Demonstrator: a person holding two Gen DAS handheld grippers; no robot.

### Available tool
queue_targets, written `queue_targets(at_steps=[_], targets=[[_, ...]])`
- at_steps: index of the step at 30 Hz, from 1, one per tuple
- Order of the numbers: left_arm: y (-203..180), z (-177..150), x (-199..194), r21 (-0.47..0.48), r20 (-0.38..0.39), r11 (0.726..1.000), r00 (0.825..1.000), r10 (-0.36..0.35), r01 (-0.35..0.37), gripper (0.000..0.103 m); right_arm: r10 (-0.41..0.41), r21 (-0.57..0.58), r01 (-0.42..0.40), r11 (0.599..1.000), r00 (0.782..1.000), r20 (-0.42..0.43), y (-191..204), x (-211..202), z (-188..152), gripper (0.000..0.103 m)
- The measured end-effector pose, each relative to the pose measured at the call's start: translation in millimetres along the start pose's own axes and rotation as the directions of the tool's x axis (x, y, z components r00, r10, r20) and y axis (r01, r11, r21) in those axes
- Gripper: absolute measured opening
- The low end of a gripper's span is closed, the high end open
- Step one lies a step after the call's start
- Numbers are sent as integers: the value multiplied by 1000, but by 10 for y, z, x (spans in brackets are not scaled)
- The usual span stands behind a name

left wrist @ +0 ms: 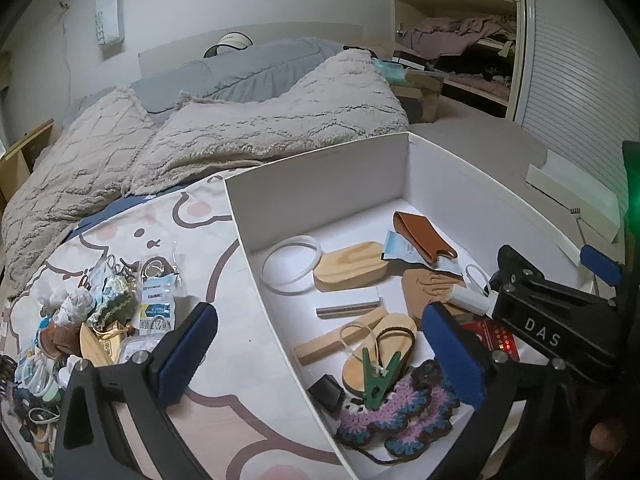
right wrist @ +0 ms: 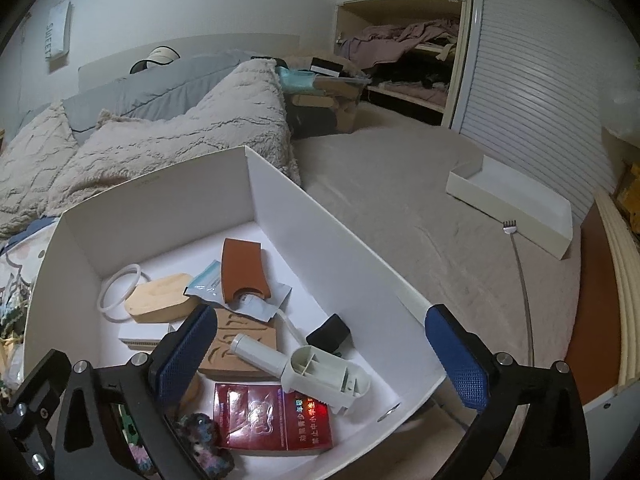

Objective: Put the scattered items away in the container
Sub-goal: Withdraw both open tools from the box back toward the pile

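A white box (left wrist: 320, 168) stands on the bed and holds several items: a white ring (left wrist: 291, 264), wooden pieces, a brown leather case (left wrist: 420, 236), a green clip (left wrist: 378, 376), a crocheted mat (left wrist: 400, 412) and a red packet (right wrist: 272, 420). My left gripper (left wrist: 320, 352) is open and empty over the box's left wall. My right gripper (right wrist: 324, 352) is open and empty above the box's near right corner; it also shows in the left wrist view (left wrist: 560, 280). A pile of scattered small items (left wrist: 100, 312) lies on the sheet left of the box.
A fluffy beige blanket (left wrist: 224, 136) and grey pillows lie behind the box. A shallow white lid (right wrist: 516, 208) and a thin metal back scratcher (right wrist: 520, 264) lie on the bed to the right. A wardrobe with a slatted door (right wrist: 532, 80) stands beyond.
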State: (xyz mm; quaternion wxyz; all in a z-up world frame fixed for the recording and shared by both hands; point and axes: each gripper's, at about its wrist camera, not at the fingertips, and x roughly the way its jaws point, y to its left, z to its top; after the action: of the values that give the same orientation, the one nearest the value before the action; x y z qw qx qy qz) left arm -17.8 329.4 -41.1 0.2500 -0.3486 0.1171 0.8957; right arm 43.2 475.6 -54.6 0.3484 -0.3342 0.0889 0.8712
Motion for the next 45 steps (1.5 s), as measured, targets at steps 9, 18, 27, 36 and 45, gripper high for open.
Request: queue_targets(at_steps=[9,18,27,36,45], targets=[[147,-33,-20,-42,5,999,1000,7,-7,103,-7,0,7,1000,1000,1,2,-8,7,103],[484,-105,-94,-76,21,996,999,50,-48,103,-1,16,1,1000,1000,7,5,-12,15,103],[1123,-289,-243,-133,25,979,987,158,-153,103,10,26,-10,1000,1000,16,26,-39,24,103],[1735,-563,-417,-226,-3,944,969,246,-240,103,7,5,-7,1000,1000,13,85,-46,10,103],[2166,-808,-602,-274,-18,910,948,318,-310,103,28,-5,-28,1000,999,26,140,-111,14,103]])
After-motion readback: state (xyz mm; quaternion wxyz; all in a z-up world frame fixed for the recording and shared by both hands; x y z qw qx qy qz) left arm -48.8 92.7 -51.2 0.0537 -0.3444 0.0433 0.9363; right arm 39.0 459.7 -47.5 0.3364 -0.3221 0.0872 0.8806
